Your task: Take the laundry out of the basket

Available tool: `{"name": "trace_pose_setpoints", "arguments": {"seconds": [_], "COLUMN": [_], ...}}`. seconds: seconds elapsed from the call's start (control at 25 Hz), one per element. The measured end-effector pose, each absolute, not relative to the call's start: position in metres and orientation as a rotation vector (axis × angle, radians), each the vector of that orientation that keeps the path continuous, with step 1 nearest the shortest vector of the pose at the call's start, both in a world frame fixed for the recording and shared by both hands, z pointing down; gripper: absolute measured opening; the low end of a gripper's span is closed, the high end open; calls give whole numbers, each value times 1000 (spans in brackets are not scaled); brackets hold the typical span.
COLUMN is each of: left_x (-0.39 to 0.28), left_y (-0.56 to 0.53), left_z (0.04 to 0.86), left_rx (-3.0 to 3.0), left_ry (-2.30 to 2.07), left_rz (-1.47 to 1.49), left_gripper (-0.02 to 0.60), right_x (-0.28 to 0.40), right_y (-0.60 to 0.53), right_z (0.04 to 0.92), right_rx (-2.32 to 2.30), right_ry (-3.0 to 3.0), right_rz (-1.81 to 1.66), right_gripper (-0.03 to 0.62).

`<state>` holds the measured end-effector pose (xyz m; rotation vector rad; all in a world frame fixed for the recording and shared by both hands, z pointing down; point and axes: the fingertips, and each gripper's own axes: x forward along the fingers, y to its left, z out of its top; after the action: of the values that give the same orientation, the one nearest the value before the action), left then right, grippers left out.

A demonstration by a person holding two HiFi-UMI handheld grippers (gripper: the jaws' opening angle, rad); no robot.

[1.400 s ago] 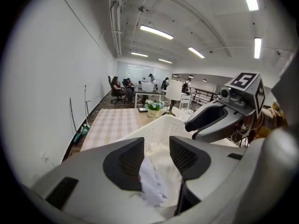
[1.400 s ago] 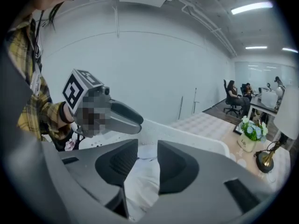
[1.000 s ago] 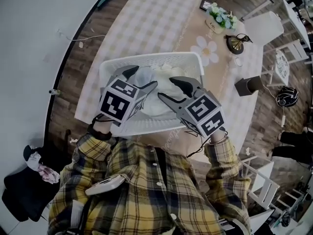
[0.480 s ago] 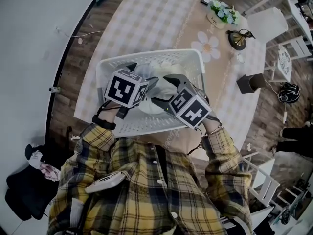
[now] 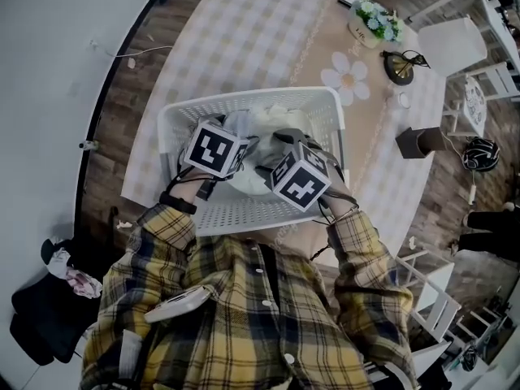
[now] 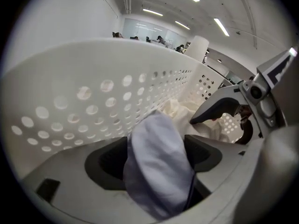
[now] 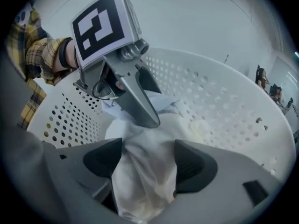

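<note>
A white perforated laundry basket (image 5: 185, 117) stands on the table's near edge, with white and pale laundry (image 5: 272, 120) heaped inside. Both grippers point steeply down into it, side by side. My left gripper (image 5: 238, 132) has just been opening its jaws. In the left gripper view a pale blue cloth (image 6: 156, 171) bulges up between its pads, and the left gripper (image 6: 156, 157) is not clamped on it. My right gripper (image 5: 272, 153) has also just been opening. A white cloth (image 7: 140, 176) lies loose between the jaws of the right gripper (image 7: 142, 164).
The basket wall (image 6: 93, 101) rises close on the left gripper's left. On the checked tablecloth (image 5: 244, 31) behind the basket are a daisy-shaped mat (image 5: 345, 78), a flower pot (image 5: 372, 15) and a dark box (image 5: 418, 142). A white chair (image 5: 455, 43) stands at the right.
Both grippers have sunk from above the basket's rim down into the laundry, and their jaws stand wider. Cloth now sits between each pair of jaws.
</note>
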<state>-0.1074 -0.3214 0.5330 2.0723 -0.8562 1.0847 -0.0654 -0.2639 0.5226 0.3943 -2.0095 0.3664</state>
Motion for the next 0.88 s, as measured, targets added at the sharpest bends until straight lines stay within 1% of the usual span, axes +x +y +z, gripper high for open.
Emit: {"name": "trace_pose_setpoints", "arguments": {"seconds": [0.08,0.12,0.2,0.24,0.32,0.44,0.48,0.56,0.68,0.88], "left_x": [-101,-102,-108,-111,-116,-115,-113,-110,-104,-109], "left_y": [-330,-327,-308,-295,-270,-260,-262,-268,-284,-272], "left_z": [537,538,542,544,547,546,544,541,531,514], "left_rx": [2052,2050,2061,2073,2110,2159,2170,2187,2210,2256], "left_ry": [-842,-830,-801,-783,-744,-711,-706,-692,-673,-682], "left_rz": [1091,1097,1120,1134,1163,1218,1227,1220,1189,1147], "left_gripper": [420,410,386,371,322,213,191,149,110,98], "right_x": [-58,-59,-67,-73,-82,-85,-85,-84,-80,-88], "right_y": [-272,-270,-253,-243,-225,-224,-227,-235,-252,-246], "right_z": [530,532,538,541,545,542,539,536,528,510], "right_rx": [370,365,370,384,419,467,482,512,560,695], "right_ry": [-1989,-1982,-1973,-1970,-1970,-1999,-2007,-2012,-2013,-2026], "right_rz": [375,381,395,399,401,409,410,406,400,437], "right_gripper": [379,375,340,312,281,192,157,124,105,95]}}
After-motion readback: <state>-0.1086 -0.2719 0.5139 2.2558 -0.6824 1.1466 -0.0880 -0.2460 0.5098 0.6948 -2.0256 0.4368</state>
